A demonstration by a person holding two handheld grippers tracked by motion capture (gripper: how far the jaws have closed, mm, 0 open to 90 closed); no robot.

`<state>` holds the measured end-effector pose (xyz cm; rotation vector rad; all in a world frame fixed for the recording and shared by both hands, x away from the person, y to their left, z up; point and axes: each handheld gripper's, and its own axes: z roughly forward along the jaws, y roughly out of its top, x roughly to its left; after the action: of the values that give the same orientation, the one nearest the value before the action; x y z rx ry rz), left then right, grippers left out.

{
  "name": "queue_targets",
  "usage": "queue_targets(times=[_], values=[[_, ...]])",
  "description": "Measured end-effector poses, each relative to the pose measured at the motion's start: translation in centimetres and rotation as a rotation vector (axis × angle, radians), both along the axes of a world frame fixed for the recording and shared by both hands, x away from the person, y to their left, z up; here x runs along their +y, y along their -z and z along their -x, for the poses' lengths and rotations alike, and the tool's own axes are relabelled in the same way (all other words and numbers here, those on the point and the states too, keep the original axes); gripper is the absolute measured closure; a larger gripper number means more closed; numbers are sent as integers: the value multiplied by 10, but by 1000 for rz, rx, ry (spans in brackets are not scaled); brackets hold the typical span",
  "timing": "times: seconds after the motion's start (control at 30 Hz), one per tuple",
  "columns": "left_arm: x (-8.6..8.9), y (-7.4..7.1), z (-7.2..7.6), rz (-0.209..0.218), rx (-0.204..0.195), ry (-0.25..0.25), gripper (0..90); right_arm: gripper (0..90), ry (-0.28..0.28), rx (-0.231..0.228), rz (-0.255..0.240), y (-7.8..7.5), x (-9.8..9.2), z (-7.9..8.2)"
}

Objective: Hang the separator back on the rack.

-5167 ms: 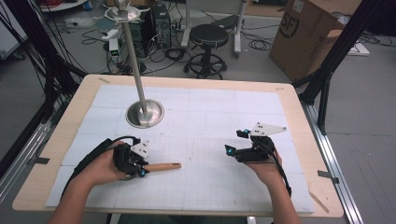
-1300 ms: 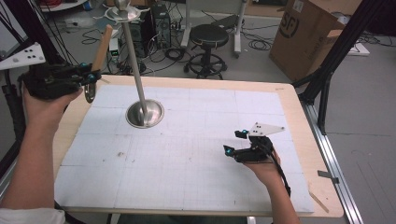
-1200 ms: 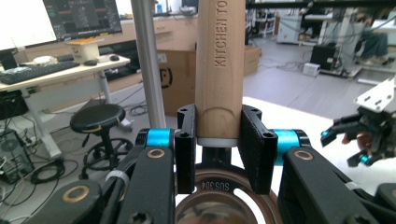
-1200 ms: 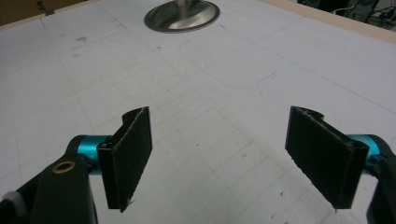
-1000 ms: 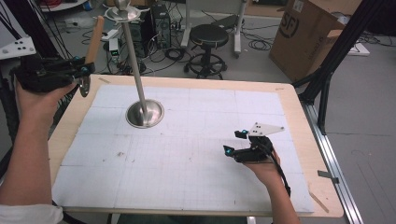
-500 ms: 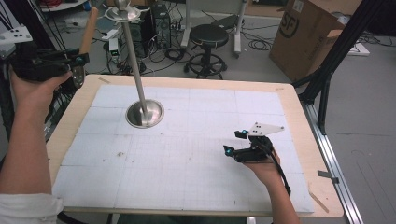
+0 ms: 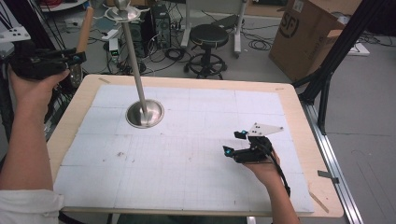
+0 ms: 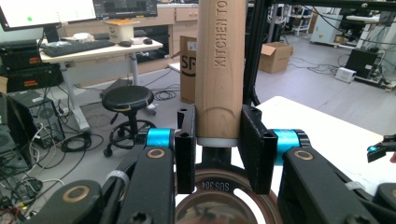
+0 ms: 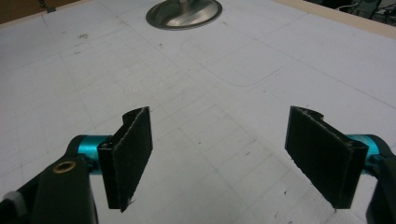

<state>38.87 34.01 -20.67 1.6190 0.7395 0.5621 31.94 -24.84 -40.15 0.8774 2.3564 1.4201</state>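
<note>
Lab floor behind the table was cluttered w/ cables, a black round stool (image 7: pixel 212 35), a brown cardboard box (image 7: pixel 306 35) and desks w/ monitors. Closer in, the wooden-edged table (image 7: pixel 299 116) carried a white gridded mat (image 7: pixel 196 163), lightly scuffed, w/ a steel pole stand on a round metal base (image 7: pixel 145 113) toward the far left.

Left gripper (image 7: pixel 77 58) was held up off the table's far-left corner, above the floor. Its jaws were clamped on the light wooden handle of a kitchen tool (image 8: pixel 220 65), gripping the handle's lower end just above a metal collar; both pads pressed flat against the wood on either side. Handle stood roughly upright, rising past the top of the left gripper view, w/ engraved lettering on it. Below the jaws, a round steel part stamped SUS304 (image 8: pixel 219 196) sat close under the camera. In the high view the handle (image 7: pixel 84 23) poked up beside the stand's pole, apart from it.

Right gripper (image 7: pixel 236 143) rested low over the mat near the table's right-front area, well apart from the tool. Its jaws stood wide apart w/ only bare mat between them.
</note>
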Motion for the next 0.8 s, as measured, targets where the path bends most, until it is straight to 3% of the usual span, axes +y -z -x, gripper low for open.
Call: queue_targets(times=[0.57, 0.8], values=[[-15, 13, -9, -2, 28, 27, 692, 222, 5, -6, -2, 0, -2, 0], [-23, 17, -9, -26, 36, 41, 693, 222, 2, -9, -3, -1, -1, 0]])
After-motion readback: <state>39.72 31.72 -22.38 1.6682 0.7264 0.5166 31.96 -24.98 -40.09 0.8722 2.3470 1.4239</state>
